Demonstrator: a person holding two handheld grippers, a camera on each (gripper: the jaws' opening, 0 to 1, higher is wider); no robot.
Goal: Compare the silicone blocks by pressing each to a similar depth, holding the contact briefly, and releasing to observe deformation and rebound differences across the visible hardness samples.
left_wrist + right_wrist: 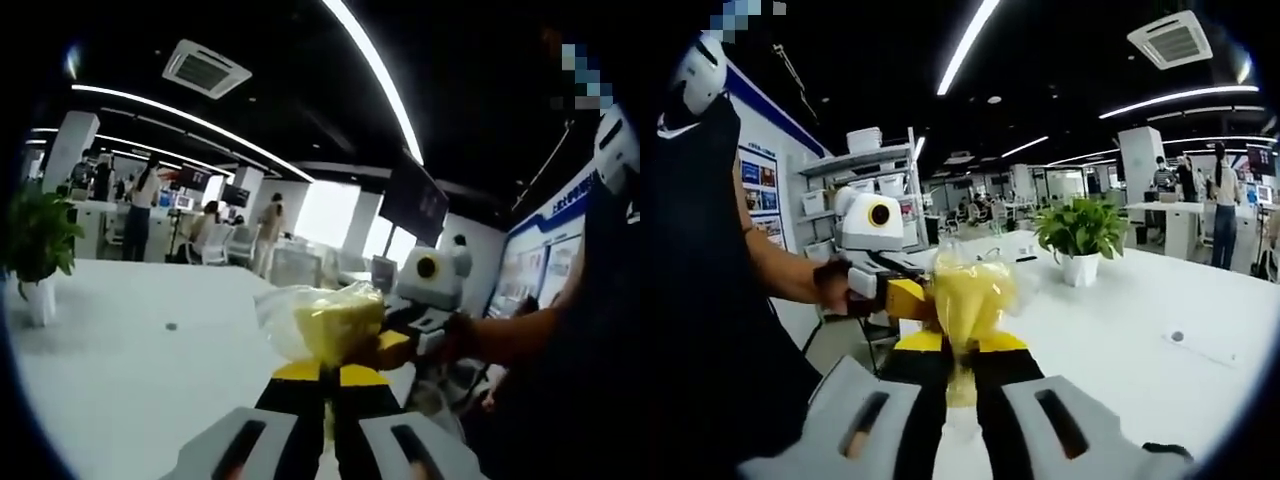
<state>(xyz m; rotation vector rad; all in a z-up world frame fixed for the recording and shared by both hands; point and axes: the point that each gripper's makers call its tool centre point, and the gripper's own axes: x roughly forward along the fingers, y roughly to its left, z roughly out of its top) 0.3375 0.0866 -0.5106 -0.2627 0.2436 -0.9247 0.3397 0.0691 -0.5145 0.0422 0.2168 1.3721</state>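
Surface (pixel 130 390), white and broad, spreads out beyond and beside both pairs of tongs, with an open office behind it where people stand at desks. A potted plant (pixel 1080 235) stands on it ahead and to the side of the right tongs (pixel 958 345); in the left gripper view the same plant (pixel 38 240) sits far off to the side. The yellow silicone block (pixel 335 325), wrapped in a clear plastic bag (pixel 280 315), is held up off the surface, straight ahead of the left tongs (pixel 325 375). Both pairs are clenched on the bagged block (pixel 965 295) from opposite sides, their yellow-tipped jaws pinching it. A small dark spot (pixel 171 326) lies on the surface.
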